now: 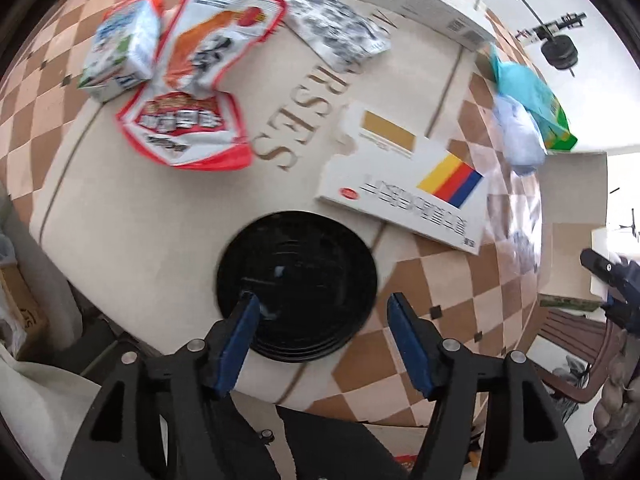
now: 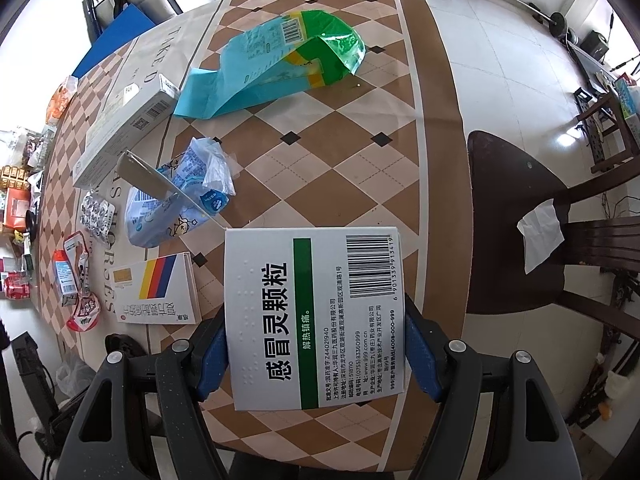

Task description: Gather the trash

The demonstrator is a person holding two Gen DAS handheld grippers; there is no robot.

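The right gripper (image 2: 316, 352) grips a white medicine box (image 2: 312, 316) across its width, both blue pads pressed to its sides, held above the near edge of the table (image 2: 436, 128). The left gripper (image 1: 322, 340) stands wide with nothing between its fingers, over a black round lid (image 1: 296, 284) near the table's edge (a bin may sit below, though that cannot be told). To do this step well, the box should probably be carried level to the trash container and let go only once it is squarely over the opening. The box reads "感冒灵颗粒" and "解热镇痛" beside a green stripe and a barcode, with "www.999.com.cn" in small print. Further in lie a striped box (image 1: 404, 176), red snack wrappers (image 1: 192, 96), a blue plastic bag (image 2: 180, 196) and a green and blue bag (image 2: 280, 60); the tablecloth shows letters ending "RSES".
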